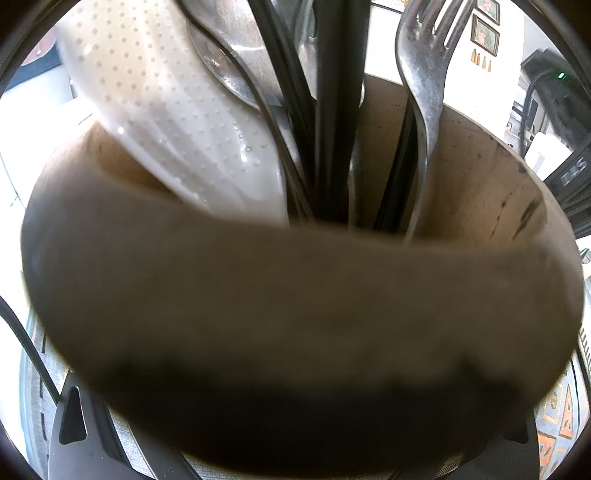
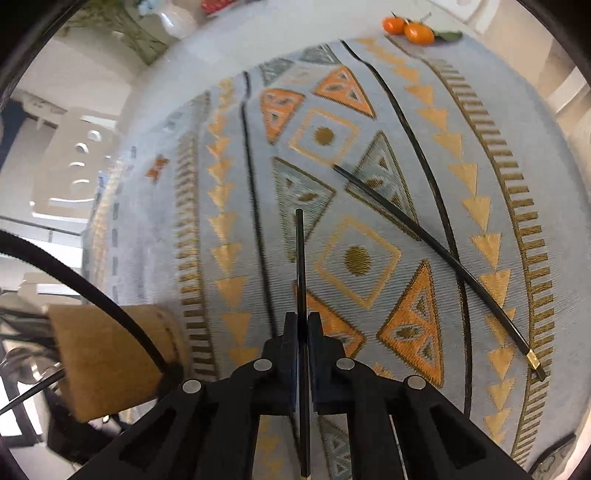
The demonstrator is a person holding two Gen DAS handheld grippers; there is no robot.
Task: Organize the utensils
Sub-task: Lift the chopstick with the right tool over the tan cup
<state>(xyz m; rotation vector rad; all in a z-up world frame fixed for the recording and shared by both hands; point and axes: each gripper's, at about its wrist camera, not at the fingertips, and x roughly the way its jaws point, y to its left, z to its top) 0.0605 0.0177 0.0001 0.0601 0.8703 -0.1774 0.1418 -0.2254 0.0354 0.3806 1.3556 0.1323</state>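
The right gripper (image 2: pixel 303 321) has its two black fingers pressed tight on a thin black chopstick (image 2: pixel 300 258). The chopstick sticks out past the fingertips, over the tablecloth (image 2: pixel 236 206), which is gray with orange and gold triangles. A second black chopstick (image 2: pixel 436 251) lies flat on the cloth to the right, well apart from the gripper, with a gold band near its far end. Two small oranges (image 2: pixel 408 28) sit at the far edge of the table. At the left, in the right wrist view, a brown round holder (image 2: pixel 107 354) shows. In the left wrist view the same holder (image 1: pixel 295 302) fills most of the picture, very close and blurry. Inside it stand a white dotted spatula (image 1: pixel 173 110), a metal spoon (image 1: pixel 229 77), a metal fork (image 1: pixel 421 74) and some black sticks (image 1: pixel 336 110). The left gripper's (image 1: pixel 295 458) black fingers (image 1: pixel 74 424) peek out below the holder, one on each side, but I cannot tell if they squeeze it.
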